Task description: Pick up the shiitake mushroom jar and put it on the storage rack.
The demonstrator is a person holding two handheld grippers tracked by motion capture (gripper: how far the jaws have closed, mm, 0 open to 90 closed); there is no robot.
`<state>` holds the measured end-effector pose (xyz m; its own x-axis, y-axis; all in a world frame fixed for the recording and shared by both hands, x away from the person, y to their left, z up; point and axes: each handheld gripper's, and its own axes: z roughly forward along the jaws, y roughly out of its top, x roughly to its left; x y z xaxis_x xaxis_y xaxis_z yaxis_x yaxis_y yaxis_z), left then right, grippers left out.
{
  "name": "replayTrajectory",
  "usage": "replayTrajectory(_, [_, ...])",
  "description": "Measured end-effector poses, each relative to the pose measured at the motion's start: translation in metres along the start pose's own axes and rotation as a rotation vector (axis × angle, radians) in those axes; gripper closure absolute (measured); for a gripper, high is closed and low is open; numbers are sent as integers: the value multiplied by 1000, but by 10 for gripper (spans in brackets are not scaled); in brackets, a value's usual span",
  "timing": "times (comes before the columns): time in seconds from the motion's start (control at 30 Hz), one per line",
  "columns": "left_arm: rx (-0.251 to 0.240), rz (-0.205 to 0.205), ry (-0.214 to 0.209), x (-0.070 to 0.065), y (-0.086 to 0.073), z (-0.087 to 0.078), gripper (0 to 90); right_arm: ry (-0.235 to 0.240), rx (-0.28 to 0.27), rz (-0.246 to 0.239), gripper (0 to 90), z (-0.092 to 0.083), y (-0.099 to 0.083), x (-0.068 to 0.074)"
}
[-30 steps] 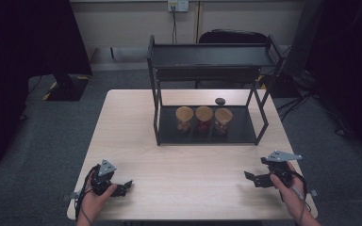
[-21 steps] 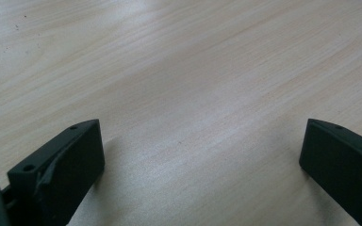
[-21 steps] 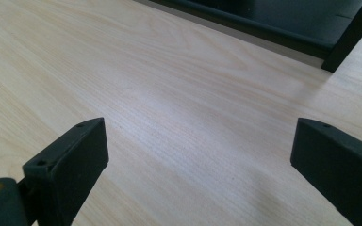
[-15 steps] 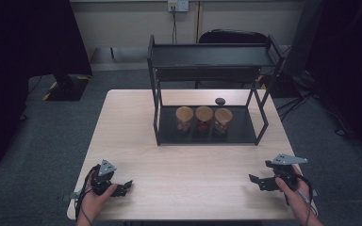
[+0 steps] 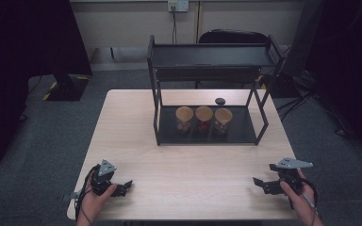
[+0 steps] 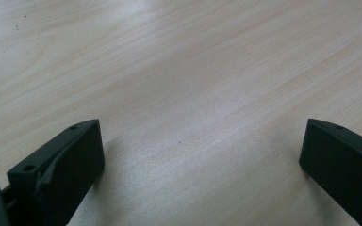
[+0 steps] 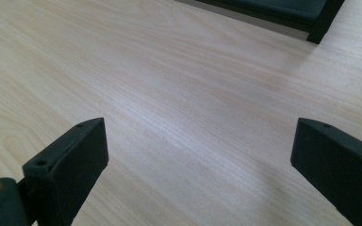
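A black two-tier rack stands at the far middle of the light wooden table. Three jars with wooden lids sit in a row on its lower shelf. My left gripper rests near the front left corner, open, with bare wood between its jaws. My right gripper lies near the front right corner, also open, nothing between its jaws. Both point inward across the table. A corner of the rack's base appears at the top of the right gripper view.
A small dark round object lies on the table behind the rack. A black chair stands beyond the table, dark equipment at both sides. Bare wood stretches between the two grippers.
My right gripper has slid a little toward the right front edge of the table. The left gripper has stayed where it was.
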<state>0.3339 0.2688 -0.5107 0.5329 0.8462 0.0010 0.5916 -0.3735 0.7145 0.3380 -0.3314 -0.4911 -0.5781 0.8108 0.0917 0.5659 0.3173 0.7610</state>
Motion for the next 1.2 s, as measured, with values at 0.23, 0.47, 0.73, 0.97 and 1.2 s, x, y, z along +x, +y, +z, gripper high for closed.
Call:
replayTrajectory(0.23, [0, 0, 0, 0, 0, 0, 2, 0, 6, 9, 39, -4, -7, -3])
replayTrajectory(0.47, [0, 0, 0, 0, 0, 0, 2, -6, 12, 13, 39, -8, -13, -7])
replayTrajectory(0.73, [0, 0, 0, 0, 0, 0, 2, -5, 18, 17, 39, -12, -17, -10])
replayTrajectory(0.97, [0, 0, 0, 0, 0, 0, 2, -8, 26, 19, 39, -15, -22, -13])
replayTrajectory(1.2, [0, 0, 0, 0, 0, 0, 2, -6, 46, 8, 39, -18, -26, -15])
